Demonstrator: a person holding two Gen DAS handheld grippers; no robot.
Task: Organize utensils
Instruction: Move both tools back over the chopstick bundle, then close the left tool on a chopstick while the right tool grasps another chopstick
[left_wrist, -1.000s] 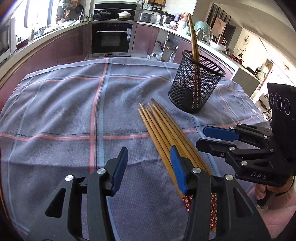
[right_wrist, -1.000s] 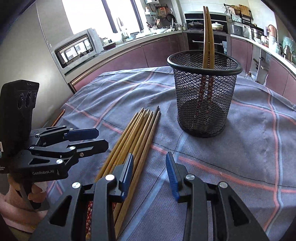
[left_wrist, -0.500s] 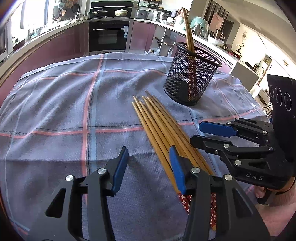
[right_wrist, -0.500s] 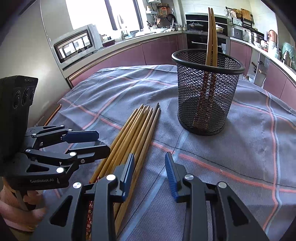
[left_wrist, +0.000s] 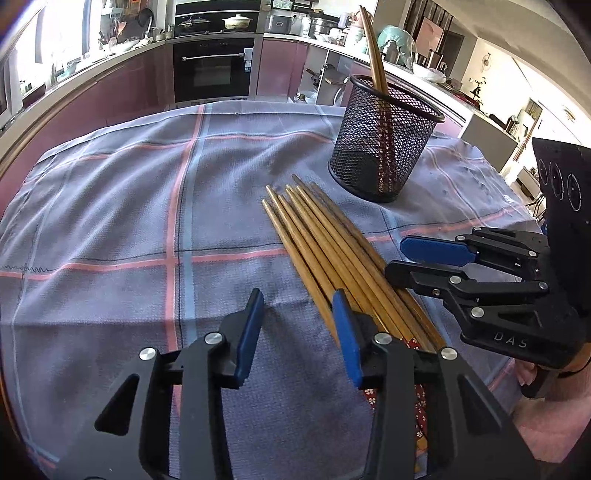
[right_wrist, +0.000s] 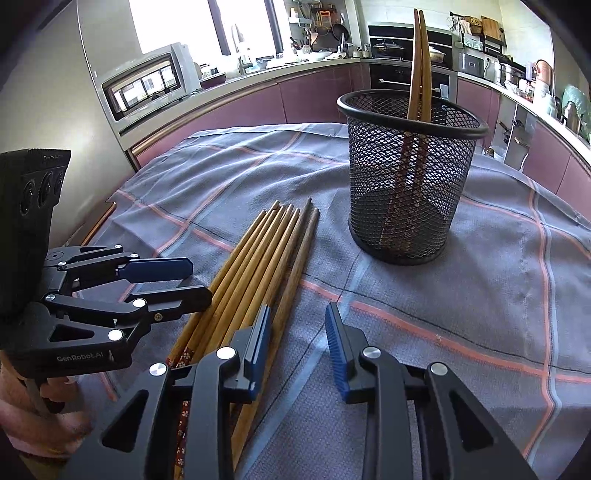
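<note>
Kitchen cabinets, an oven (left_wrist: 214, 70) and a microwave (right_wrist: 147, 86) ring a desk covered with a grey checked cloth (left_wrist: 129, 206). Nearest in the left wrist view, the left tool (left_wrist: 297, 332) points down at the cloth just left of the chopsticks (left_wrist: 325, 251); its blue pads (left_wrist: 249, 332) stand apart and are closing, with only bare cloth between them, the right-hand pad just beside the outermost stick. In the right wrist view the right tool (right_wrist: 297, 343) hangs over the other side of the same bundle, its jaws narrower and also closing, with nothing but cloth in the gap; its left-hand pad sits over the edge of the sticks (right_wrist: 258, 266), though whether it touches them cannot be told. Each tool shows in the other's view, gripped by a hand (right_wrist: 40, 417) at the near desk edge, the two flanking the bundle. The loose chopsticks lie flat, side by side, patterned red ends toward the person and tips pointing away toward the cup. Beyond the tips, near but apart from them, stands a black mesh cup (right_wrist: 410, 177), upright, with two chopsticks (right_wrist: 419, 66) already in it, leaning against the far rim and rising well above it.
</note>
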